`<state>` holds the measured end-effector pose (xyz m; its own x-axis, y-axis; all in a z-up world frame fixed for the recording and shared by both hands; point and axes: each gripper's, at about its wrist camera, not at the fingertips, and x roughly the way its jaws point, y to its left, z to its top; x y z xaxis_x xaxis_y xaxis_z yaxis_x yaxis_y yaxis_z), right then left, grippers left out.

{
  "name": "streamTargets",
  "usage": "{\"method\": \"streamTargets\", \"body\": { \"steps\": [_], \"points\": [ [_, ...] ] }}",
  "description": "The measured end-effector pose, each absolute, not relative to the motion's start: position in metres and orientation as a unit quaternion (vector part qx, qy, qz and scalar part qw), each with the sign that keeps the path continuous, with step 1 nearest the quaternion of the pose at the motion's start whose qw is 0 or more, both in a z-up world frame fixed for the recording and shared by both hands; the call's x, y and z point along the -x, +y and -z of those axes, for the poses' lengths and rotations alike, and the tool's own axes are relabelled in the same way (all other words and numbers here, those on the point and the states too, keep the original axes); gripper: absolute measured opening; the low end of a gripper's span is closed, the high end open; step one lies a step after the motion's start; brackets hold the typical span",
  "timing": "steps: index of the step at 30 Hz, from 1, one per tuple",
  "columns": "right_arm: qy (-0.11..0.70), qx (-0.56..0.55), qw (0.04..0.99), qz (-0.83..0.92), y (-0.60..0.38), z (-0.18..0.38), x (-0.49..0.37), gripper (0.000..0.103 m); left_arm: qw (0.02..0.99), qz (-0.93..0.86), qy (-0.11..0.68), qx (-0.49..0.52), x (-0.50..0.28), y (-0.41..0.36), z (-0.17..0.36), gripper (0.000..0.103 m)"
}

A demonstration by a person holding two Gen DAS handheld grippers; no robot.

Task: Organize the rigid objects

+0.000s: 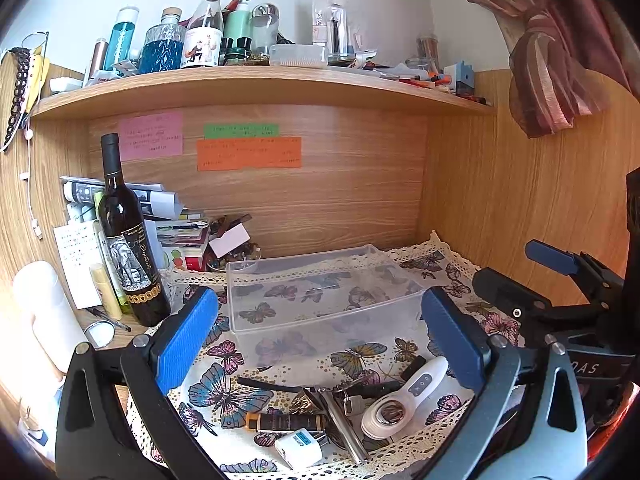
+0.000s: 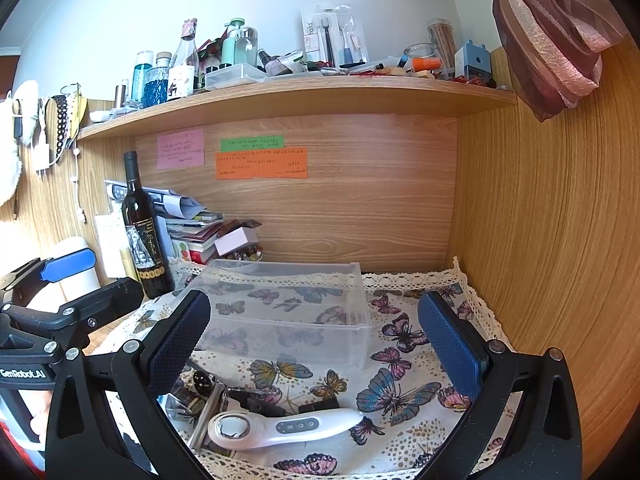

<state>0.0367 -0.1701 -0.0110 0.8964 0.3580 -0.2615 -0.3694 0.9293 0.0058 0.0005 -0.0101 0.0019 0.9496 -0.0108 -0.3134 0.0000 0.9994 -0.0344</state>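
Observation:
A clear plastic bin (image 1: 320,292) (image 2: 288,312) stands empty on the butterfly cloth. In front of it lies a pile of small objects: a white handheld device (image 1: 404,400) (image 2: 280,426), a white plug adapter (image 1: 298,448), a brown lighter-like tube (image 1: 286,422), a metal bar (image 1: 344,428) (image 2: 206,416), keys (image 1: 352,398) and a black cable (image 1: 268,386). My left gripper (image 1: 320,344) is open and empty above the pile. My right gripper (image 2: 316,344) is open and empty, with the white device just below it. The right gripper also shows at the right edge of the left wrist view (image 1: 560,280).
A dark wine bottle (image 1: 128,248) (image 2: 142,232) stands left of the bin beside stacked papers and books (image 1: 176,232). A white cylinder (image 1: 44,312) stands at far left. A crowded shelf (image 1: 260,88) hangs overhead. Wooden walls close the back and right.

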Motion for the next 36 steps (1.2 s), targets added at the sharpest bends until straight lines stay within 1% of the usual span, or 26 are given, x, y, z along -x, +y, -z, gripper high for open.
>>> {"method": "streamTargets", "body": {
  "steps": [11,13,14,15,17,19,22,25,27,32,36],
  "points": [
    [0.139,0.020,0.970,-0.197,-0.169,0.012,-0.040,0.103,0.986,0.010,0.163,0.022,-0.002,-0.008,0.000,0.103],
    [0.147,0.021,0.969,-0.199,-0.168,0.016,-0.044,0.103,0.986,0.010,0.166,0.022,-0.002,-0.008,0.002,0.098],
    [0.153,0.023,0.967,-0.200,-0.167,0.019,-0.045,0.102,0.985,0.008,0.171,0.022,-0.004,-0.007,0.004,0.091],
    [0.160,0.025,0.966,-0.202,-0.166,0.021,-0.047,0.101,0.984,0.007,0.176,0.023,-0.005,-0.006,0.006,0.088],
    [0.175,0.031,0.962,-0.207,-0.164,0.028,-0.052,0.093,0.982,0.007,0.188,0.028,-0.008,-0.002,0.011,0.086],
    [0.198,0.037,0.956,-0.213,-0.161,0.037,-0.057,0.088,0.979,0.002,0.201,0.030,-0.011,0.002,0.019,0.085],
    [0.229,0.044,0.947,-0.222,-0.156,0.053,-0.063,0.084,0.975,-0.004,0.222,0.031,-0.013,0.008,0.032,0.084],
    [0.253,0.050,0.938,-0.231,-0.151,0.066,-0.066,0.084,0.969,-0.008,0.244,0.032,-0.012,0.012,0.046,0.083],
    [0.266,0.056,0.932,-0.241,-0.146,0.074,-0.066,0.084,0.965,-0.012,0.262,0.032,-0.012,0.015,0.058,0.080],
    [0.295,0.077,0.917,-0.256,-0.124,0.096,-0.069,0.084,0.950,-0.010,0.308,0.049,-0.008,0.022,0.086,0.075],
    [0.310,0.093,0.911,-0.256,-0.111,0.109,-0.073,0.084,0.944,-0.011,0.327,0.048,-0.005,0.022,0.098,0.075]
  ]
}}
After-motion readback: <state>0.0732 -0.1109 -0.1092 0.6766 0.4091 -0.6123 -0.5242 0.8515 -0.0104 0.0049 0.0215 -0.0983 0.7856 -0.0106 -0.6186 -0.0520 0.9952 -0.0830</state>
